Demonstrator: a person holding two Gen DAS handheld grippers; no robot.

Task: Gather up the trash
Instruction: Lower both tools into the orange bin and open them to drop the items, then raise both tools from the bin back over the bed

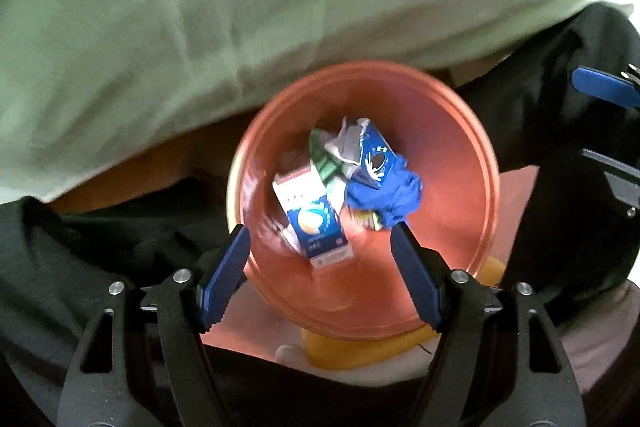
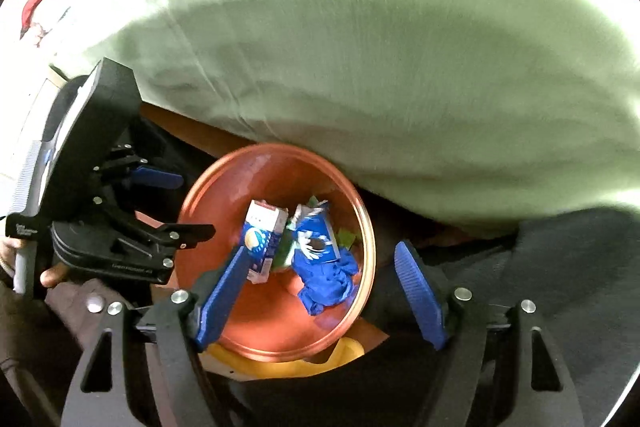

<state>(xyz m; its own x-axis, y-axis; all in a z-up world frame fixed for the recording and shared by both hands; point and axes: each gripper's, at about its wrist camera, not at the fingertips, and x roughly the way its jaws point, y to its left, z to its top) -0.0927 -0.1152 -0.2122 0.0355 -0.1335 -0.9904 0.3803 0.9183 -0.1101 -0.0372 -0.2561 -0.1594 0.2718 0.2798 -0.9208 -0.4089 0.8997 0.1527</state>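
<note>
Left wrist view looks down into an orange bin (image 1: 452, 163) — inside lie a milk carton (image 1: 312, 215), a blue carton (image 1: 376, 155) and a crumpled blue wrapper (image 1: 396, 195). Left claw (image 1: 320, 247) and right claw (image 2: 324, 267) both gape wide, empty.

Both fisheye views were dim, motion-blurred and bent at dark edges; glare washed out the upper corners.

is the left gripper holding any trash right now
No, the left gripper stands open with nothing between its fingers; the cartons lie down in the orange bin.
</note>
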